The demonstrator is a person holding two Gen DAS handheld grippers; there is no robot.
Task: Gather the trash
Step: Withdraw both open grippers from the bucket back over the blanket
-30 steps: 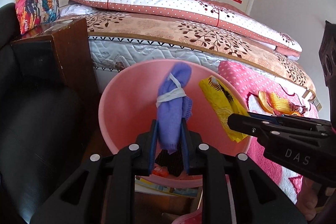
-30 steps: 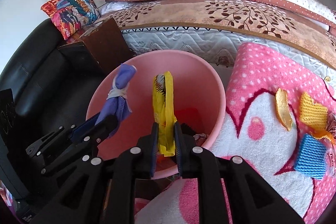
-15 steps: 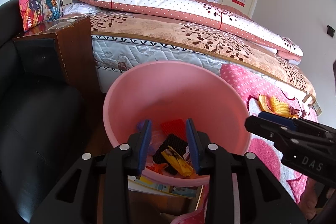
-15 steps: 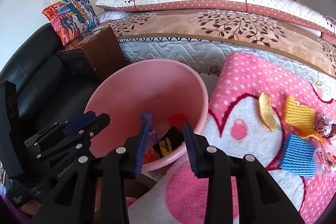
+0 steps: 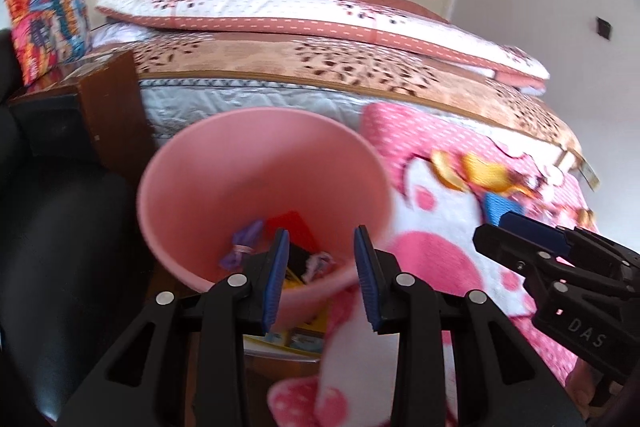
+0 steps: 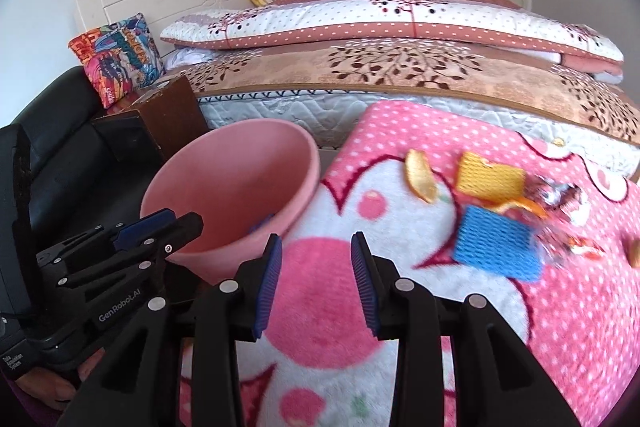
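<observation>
A pink bin (image 5: 256,163) stands beside the bed and holds several pieces of trash, among them a purple bundle (image 5: 242,243). My left gripper (image 5: 322,279) is open and empty over the bin's near rim. My right gripper (image 6: 316,283) is open and empty above the pink blanket (image 6: 320,315), to the right of the bin (image 6: 232,183). On the blanket lie an orange peel (image 6: 420,175), a yellow foam net (image 6: 490,179), a blue foam net (image 6: 498,243) and shiny wrappers (image 6: 560,195).
A brown wooden bedside cabinet (image 5: 108,107) stands behind the bin. A black leather seat (image 5: 52,247) is to the left. The bed with its folded quilt (image 6: 400,23) fills the back. Papers (image 5: 296,339) lie under the bin.
Both grippers opened and dropped the purple bundle and the yellow wrapper into the bin. Both have since swung right, the right one out over the blanket.
</observation>
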